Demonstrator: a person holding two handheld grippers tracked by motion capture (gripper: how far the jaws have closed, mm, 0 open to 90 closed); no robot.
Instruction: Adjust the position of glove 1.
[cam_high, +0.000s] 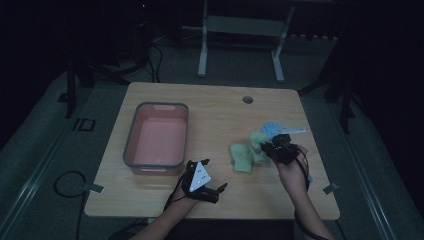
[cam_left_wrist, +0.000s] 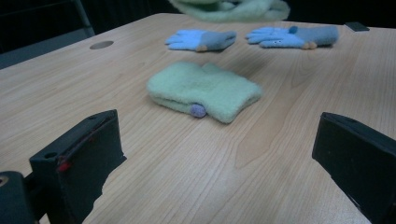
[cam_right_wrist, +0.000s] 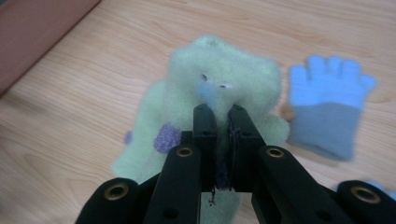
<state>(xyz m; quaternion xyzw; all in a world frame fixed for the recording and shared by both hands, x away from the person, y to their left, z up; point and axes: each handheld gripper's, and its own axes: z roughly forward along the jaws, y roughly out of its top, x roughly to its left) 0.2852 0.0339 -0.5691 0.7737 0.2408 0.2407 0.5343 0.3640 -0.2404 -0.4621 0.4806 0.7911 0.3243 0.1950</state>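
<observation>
Right gripper view: right claw (cam_right_wrist: 219, 112) pinches a green mitten (cam_right_wrist: 224, 79); left claw (cam_left_wrist: 215, 154) gapes wide above the table (cam_left_wrist: 280, 177).

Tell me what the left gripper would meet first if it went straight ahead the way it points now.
Most likely the green mitten lying flat on the table. It sits centred ahead of the open left gripper, with bare wood between. The blue gloves lie farther back. Depth is hard to judge.

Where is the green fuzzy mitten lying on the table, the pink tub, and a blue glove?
green mitten lying on the table (cam_left_wrist: 203, 91), left gripper view, middle of its fuzzy top.
pink tub (cam_high: 131, 142), high view, its grey left rim.
blue glove (cam_right_wrist: 327, 100), right gripper view, its palm.
</observation>
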